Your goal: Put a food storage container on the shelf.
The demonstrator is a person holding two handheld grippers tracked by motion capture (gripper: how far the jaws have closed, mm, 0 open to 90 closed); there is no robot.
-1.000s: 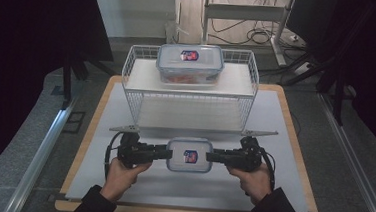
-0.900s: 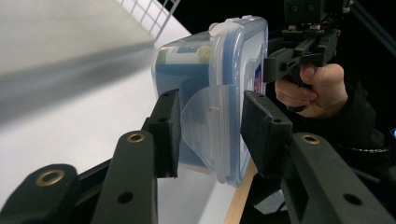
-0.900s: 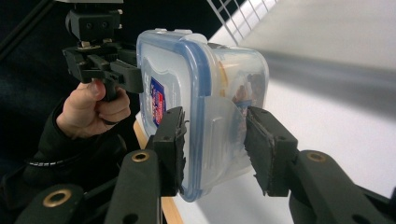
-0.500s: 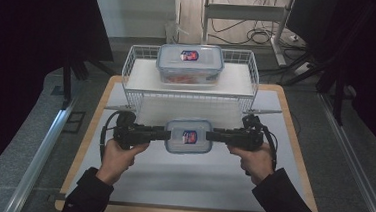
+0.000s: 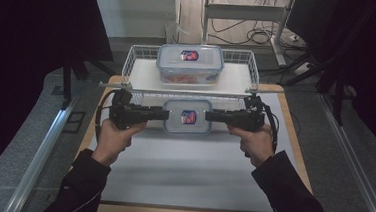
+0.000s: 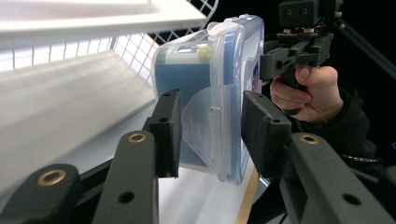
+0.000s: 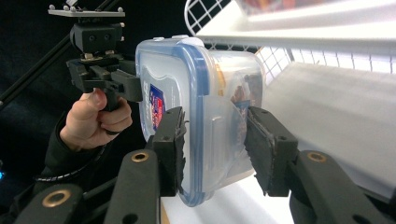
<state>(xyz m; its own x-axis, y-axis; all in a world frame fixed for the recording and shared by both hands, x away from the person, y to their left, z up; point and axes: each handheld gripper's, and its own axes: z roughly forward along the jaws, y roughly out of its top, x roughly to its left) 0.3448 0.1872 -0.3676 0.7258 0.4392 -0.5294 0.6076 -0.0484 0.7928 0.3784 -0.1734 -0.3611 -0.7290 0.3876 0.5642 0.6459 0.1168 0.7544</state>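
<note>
I hold the clear plastic food box with the blue-rimmed lid (image 5: 187, 117) between both grippers, mid-frame in the high view, clear of the white tabletop (image 5: 191, 171).

My left gripper (image 5: 161, 115) clamps the box's left end and my right gripper (image 5: 209, 116) its right end, each over a side latch, one pad on the lid, one beneath. Just above it sits the white wire basket (image 5: 128, 67), bearing a second lidded clear box (image 5: 190, 63) near the upper middle.
</note>
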